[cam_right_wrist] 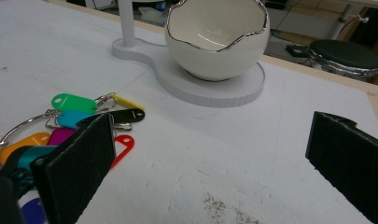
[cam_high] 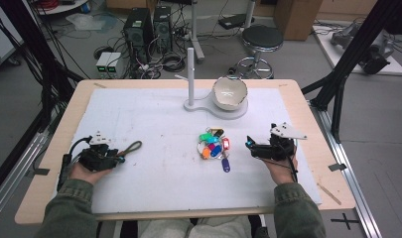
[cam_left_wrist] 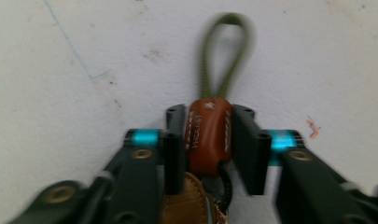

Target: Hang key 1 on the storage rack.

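white bowl (cam_high: 230, 92), stool (cam_high: 262, 38), computer towers (cam_high: 148, 27)

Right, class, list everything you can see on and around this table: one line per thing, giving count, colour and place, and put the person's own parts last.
Key tags on a ring: one bunch, many colours, table centre.
Bowl: one, white with a wavy silver rim, on the stand's base.
Stand: one, white post and base, far centre.
Leather fob: one, brown with an olive cord loop, between the left gripper's jaws.
Table: one, wooden edge, white sheet on top.
Stool: one, black, beyond the table.
Computer towers: two, black, on the floor.
Left gripper: black, shut on the fob.
Right gripper: black, open, beside the tags.
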The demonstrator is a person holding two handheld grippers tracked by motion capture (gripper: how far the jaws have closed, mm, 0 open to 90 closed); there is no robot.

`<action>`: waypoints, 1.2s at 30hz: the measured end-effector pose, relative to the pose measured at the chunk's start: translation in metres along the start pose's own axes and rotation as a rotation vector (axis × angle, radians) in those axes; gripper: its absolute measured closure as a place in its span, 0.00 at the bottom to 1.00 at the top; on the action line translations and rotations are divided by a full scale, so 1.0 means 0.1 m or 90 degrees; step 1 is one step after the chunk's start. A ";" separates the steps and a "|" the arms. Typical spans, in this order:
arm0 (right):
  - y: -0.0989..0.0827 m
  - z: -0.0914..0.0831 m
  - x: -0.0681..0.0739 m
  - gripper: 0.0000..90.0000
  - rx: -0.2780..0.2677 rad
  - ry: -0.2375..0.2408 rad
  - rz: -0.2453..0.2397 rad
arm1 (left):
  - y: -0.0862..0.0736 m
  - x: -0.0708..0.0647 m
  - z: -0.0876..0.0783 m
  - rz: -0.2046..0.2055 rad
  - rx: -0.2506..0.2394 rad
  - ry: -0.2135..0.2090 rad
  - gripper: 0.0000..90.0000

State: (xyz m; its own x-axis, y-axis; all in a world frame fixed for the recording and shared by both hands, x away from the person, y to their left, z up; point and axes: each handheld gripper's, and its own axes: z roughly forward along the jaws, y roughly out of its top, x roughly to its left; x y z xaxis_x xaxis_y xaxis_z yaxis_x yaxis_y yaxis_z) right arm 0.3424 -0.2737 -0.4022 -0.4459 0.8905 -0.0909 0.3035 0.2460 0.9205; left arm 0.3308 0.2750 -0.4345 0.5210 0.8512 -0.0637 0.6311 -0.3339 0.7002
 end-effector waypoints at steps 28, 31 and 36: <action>-0.01 -0.05 -0.02 0.00 -0.007 -0.011 0.009 | 0.15 0.12 -0.31 -0.126 -0.149 -0.051 0.81; -0.01 -0.06 -0.04 0.01 -0.009 -0.012 0.018 | 0.15 0.14 -0.34 -0.134 -0.167 -0.056 0.81; -0.02 -0.07 -0.05 0.01 -0.009 -0.012 0.026 | 0.20 0.14 -0.43 -0.148 -0.202 -0.062 0.81</action>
State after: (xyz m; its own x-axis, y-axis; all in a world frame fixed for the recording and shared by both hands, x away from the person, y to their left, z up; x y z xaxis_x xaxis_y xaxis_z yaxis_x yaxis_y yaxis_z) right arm 0.3381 -0.2816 -0.4010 -0.4172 0.9069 -0.0596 0.3090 0.2032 0.9291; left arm 0.3263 0.2976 -0.3905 0.4468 0.8417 -0.3031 0.5375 0.0183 0.8431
